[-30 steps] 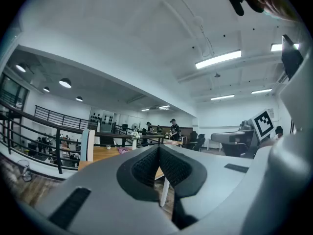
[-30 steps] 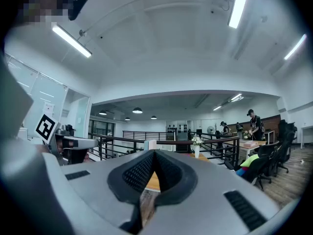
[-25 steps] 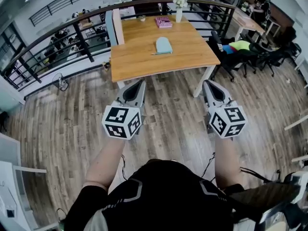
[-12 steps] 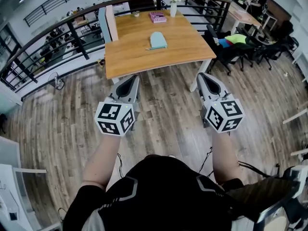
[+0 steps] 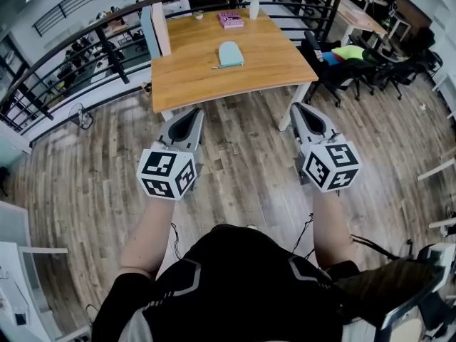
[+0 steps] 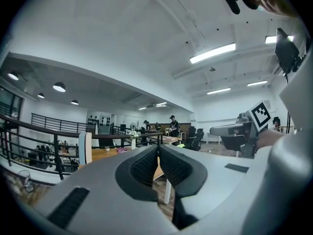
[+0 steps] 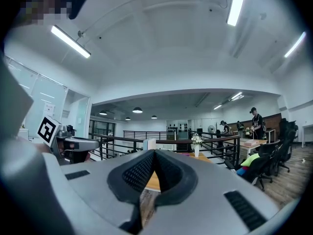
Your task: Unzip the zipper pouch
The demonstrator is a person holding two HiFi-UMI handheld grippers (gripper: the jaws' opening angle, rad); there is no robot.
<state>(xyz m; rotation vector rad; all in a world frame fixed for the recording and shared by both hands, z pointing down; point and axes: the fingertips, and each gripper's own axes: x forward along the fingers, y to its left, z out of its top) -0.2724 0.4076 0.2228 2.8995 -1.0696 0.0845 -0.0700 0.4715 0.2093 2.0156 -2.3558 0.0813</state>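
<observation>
Nothing's happening with the zipper yet. Starting closest: the person is standing over the wood floor (image 5: 242,141) with both arms out, and the left gripper (image 5: 192,114) and right gripper (image 5: 299,110) are hanging side by side, both pointing at the table (image 5: 214,84). Both pairs of jaws are sitting pressed together with nothing between them, and the gripper views are showing that clearly. What's changing over the last second: the table is drifting up and left in the head view and the grippers are creeping up with it. I'm guessing the person is walking up or just re-aiming their head, hard to say which through this fisheye. Either way the zipper pouch (image 5: 229,54), the light blue one, is lying flat mid-tabletop, well apart from both grippers, so the task is looking like it's still in the approach stage. Farther back, a pink book (image 5: 230,20) and a vase of white flowers (image 5: 254,4) are sitting at the far edge by the railing (image 5: 112,55). As for writing, I'm only making out the black-and-white square markers on the gripper cubes (image 5: 166,174). The book cover is too small to read, and I'm not spotting any brand.
</observation>
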